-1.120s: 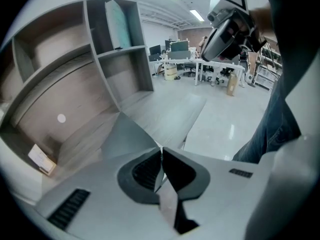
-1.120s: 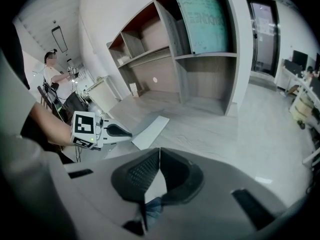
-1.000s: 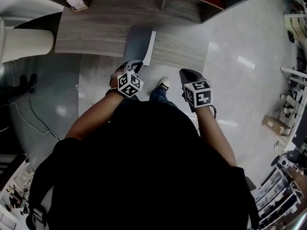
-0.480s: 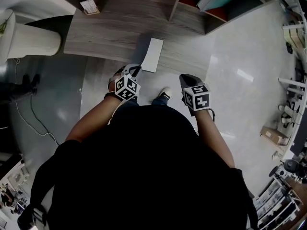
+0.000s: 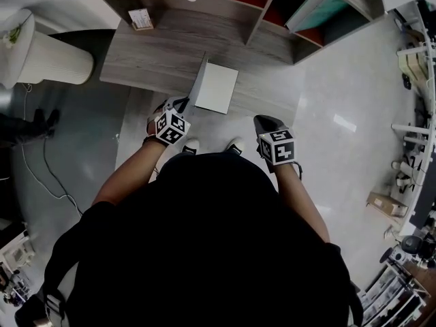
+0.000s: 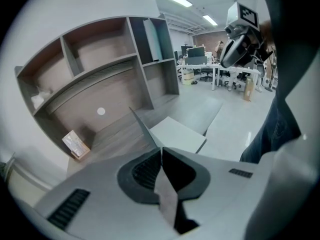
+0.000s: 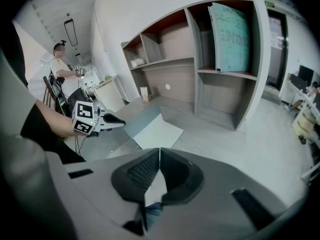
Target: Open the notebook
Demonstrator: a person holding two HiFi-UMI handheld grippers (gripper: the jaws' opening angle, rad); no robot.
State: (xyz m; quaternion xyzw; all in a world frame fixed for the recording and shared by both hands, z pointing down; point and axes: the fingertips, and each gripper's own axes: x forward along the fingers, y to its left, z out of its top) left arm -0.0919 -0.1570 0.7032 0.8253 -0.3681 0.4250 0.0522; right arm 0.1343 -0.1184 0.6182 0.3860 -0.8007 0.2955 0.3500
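Note:
The notebook (image 5: pixel 216 88) lies near the front edge of the wooden desk (image 5: pixel 150 60), showing a white page. Its grey cover (image 5: pixel 199 80) stands lifted, nearly upright, along the left side. My left gripper (image 5: pixel 184 103) is shut on the cover's near edge; in the left gripper view the thin cover (image 6: pixel 144 128) runs straight into the shut jaws (image 6: pixel 161 150), beside the white page (image 6: pixel 177 134). My right gripper (image 5: pixel 263 120) hangs shut and holding nothing, in front of the desk and to the right of the notebook (image 7: pixel 156 130). The right gripper view also shows the left gripper (image 7: pixel 119 120).
A small printed box (image 5: pixel 141 19) stands at the desk's back left under the shelf unit (image 5: pixel 259 12). A teal book (image 5: pixel 320 9) leans in a right shelf bay. A white ribbed cylinder (image 5: pixel 41 56) stands left of the desk, with cables (image 5: pixel 41 162) on the floor.
The left gripper has moved left and up with the cover in its jaws, swinging it from nearly flat to upright and baring the white page. The right gripper has barely shifted.

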